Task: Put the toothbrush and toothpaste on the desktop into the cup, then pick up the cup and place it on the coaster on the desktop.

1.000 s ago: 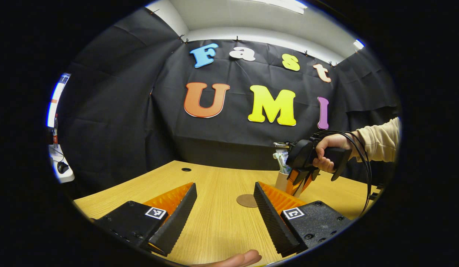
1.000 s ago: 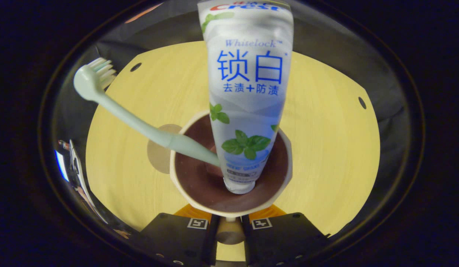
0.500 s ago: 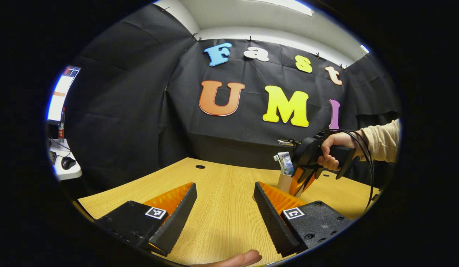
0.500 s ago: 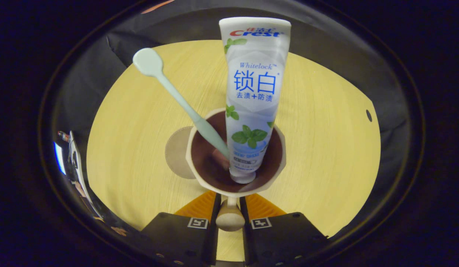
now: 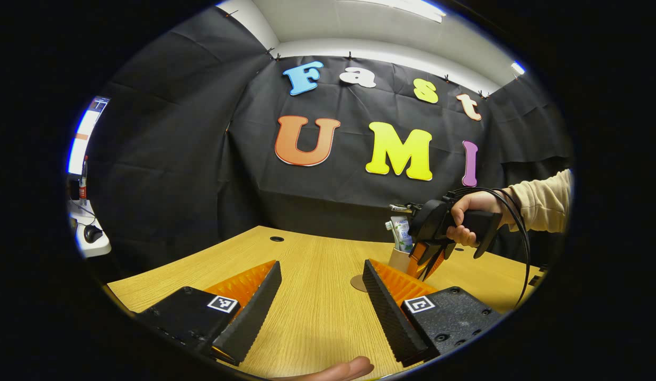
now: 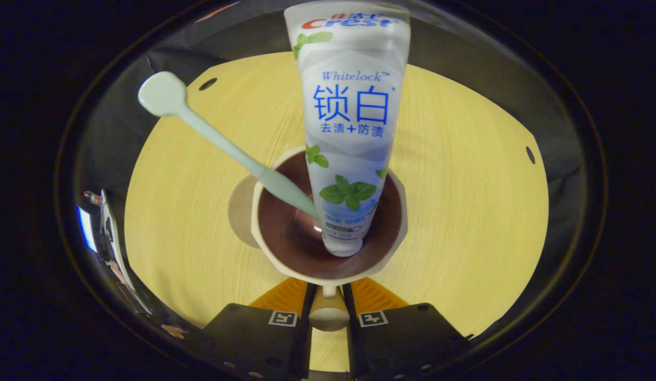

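- Both items already stand in the cup [image 6: 328, 222]: toothpaste tube [image 6: 349, 132] upright, toothbrush [image 6: 222, 143] leaning left, head up.
- Right gripper [image 6: 328, 312] has its jaws closed narrowly on the cup's handle [image 6: 328, 316], seemingly carrying it above the desktop [image 6: 465, 185].
- Coaster [image 6: 239, 211] lies just left of the cup, partly hidden under its rim; a short leftward shift, then a lowering, looks due.
- Left gripper [image 5: 320, 304] hovers nearer, jaws wide, holding nothing; open wood surrounds the coaster.
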A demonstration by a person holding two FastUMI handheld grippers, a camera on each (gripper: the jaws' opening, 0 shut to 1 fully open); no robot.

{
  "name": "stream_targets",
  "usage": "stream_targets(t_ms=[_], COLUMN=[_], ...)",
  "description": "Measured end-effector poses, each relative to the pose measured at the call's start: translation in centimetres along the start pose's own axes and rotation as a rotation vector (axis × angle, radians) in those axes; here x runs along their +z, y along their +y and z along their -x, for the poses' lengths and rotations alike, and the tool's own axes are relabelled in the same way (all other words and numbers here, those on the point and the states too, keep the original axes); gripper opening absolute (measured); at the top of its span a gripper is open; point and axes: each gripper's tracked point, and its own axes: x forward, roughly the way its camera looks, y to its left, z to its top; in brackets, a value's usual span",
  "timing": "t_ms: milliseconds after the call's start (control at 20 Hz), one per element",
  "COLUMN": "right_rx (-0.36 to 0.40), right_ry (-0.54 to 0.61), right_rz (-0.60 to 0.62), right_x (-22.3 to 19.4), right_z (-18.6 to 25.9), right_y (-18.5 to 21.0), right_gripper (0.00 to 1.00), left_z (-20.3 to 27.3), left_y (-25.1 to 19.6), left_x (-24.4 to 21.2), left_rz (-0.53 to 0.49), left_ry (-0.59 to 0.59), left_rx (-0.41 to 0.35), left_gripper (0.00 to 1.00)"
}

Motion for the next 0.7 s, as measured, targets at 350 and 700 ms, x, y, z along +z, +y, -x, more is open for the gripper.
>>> stream_targets(t_ms=[350,700], right_rx=[-0.008,-0.019], right_ry=[0.012,0.024], right_rz=[-0.005,-0.007], right_x=[0.5,1.3], right_z=[-0.8,-2.0], right_y=[-0.3,-0.3], right_gripper=[0.27,0.29], left_z=[0.0,-0.4], left_y=[-0.4,0.0], left_x=[-0.2,-0.6], left_rz=[0.005,0.009], left_ry=[0.005,0.018], left_rx=[-0.008,-0.002], left_gripper=[0.98,0.98])
